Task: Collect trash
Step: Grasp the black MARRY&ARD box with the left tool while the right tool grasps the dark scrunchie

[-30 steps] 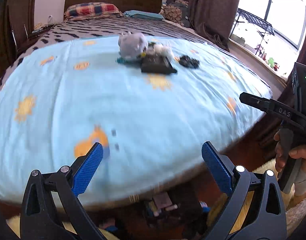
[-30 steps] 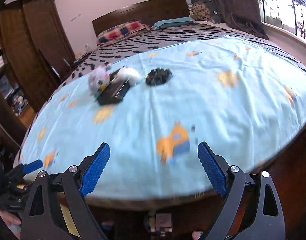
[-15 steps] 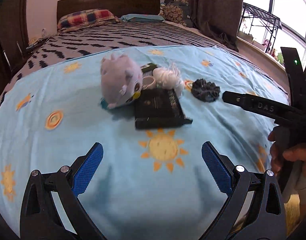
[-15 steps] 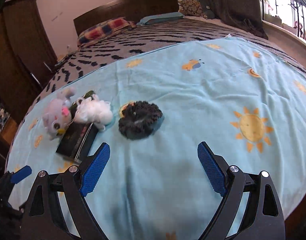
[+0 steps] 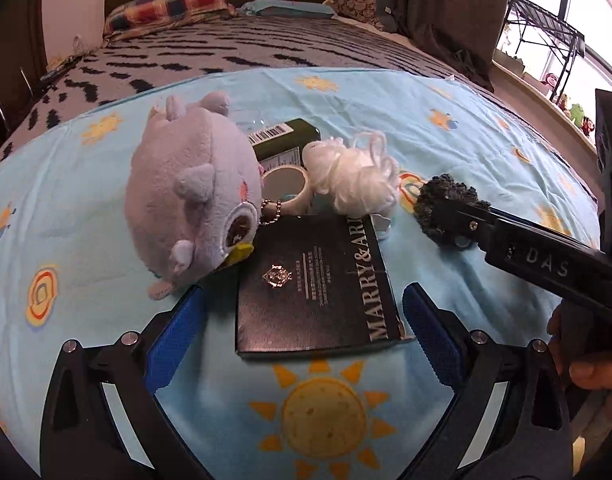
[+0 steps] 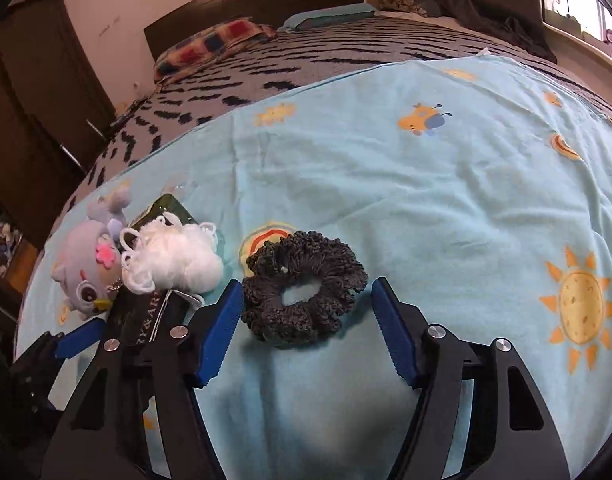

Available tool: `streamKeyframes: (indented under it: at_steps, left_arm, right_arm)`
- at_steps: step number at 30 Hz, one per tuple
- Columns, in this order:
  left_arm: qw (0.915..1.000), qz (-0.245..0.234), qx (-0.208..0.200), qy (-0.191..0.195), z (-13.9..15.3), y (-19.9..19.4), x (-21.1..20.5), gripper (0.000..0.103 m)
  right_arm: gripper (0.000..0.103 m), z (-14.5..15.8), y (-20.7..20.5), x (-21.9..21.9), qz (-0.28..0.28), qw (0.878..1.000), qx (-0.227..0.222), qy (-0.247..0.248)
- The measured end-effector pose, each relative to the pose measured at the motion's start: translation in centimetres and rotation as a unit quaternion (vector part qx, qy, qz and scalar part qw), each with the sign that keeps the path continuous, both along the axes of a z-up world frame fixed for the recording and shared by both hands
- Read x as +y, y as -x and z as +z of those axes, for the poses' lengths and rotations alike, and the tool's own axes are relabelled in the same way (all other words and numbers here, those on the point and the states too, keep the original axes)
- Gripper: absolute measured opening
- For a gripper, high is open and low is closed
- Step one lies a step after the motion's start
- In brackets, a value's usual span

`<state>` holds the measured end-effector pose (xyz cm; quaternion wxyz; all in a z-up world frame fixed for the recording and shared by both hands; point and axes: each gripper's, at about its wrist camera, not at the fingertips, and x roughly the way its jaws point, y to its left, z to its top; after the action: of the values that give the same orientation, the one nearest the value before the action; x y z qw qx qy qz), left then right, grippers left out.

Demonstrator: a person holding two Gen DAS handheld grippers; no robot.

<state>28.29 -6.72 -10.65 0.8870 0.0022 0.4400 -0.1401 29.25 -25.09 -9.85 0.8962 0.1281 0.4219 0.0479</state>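
Lying on one blue sheet point(image 6: 426, 200): one scrunchie point(image 6: 304, 286), one plush point(image 5: 190, 204), one black box point(image 5: 314, 276); both grippers point(image 5: 302, 320) point(image 6: 306, 320) spread wide.

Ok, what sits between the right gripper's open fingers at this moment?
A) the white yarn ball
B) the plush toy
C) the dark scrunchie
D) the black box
C: in the right wrist view the dark scrunchie lies on the blue sheet between the fingers of the open right gripper, untouched; the white yarn ball lies further left.
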Motion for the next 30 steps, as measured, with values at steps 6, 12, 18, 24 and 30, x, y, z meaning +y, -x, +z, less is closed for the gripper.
streamKeyframes:
  at_steps: [6, 12, 18, 24, 30]
  left_arm:
    - [1.0000, -0.005, 0.001, -0.007, 0.0, -0.4, -0.4, 0.070]
    - [0.9994, -0.021, -0.003, -0.025, 0.1, 1.7, -0.7, 0.069]
    - [0.9993, -0.026, -0.009, -0.024, 0.7, 5.4, 0.1, 0.069]
    - [0.9990, -0.026, -0.037, -0.006, 2.6, 10.5, 1.8, 0.069]
    - [0.9973, -0.029, -0.067, 0.007, 4.3, 15.8, 3.1, 0.069]
  right_arm:
    - [0.020, 0.3, 0.6, 0.1, 0.008, 1.000, -0.008, -0.004]
    - [0.010, 1.2, 2.6, 0.3, 0.023, 0.999, -0.024, 0.000]
    - [0.010, 2.1, 5.6, -0.2, 0.030, 0.999, -0.036, 0.003]
    - [0.009, 4.1, 10.3, 0.0, 0.043, 0.997, -0.066, 0.016]
    - [0.009, 5.9, 16.2, 1.8, 0.077, 0.992, -0.094, 0.029]
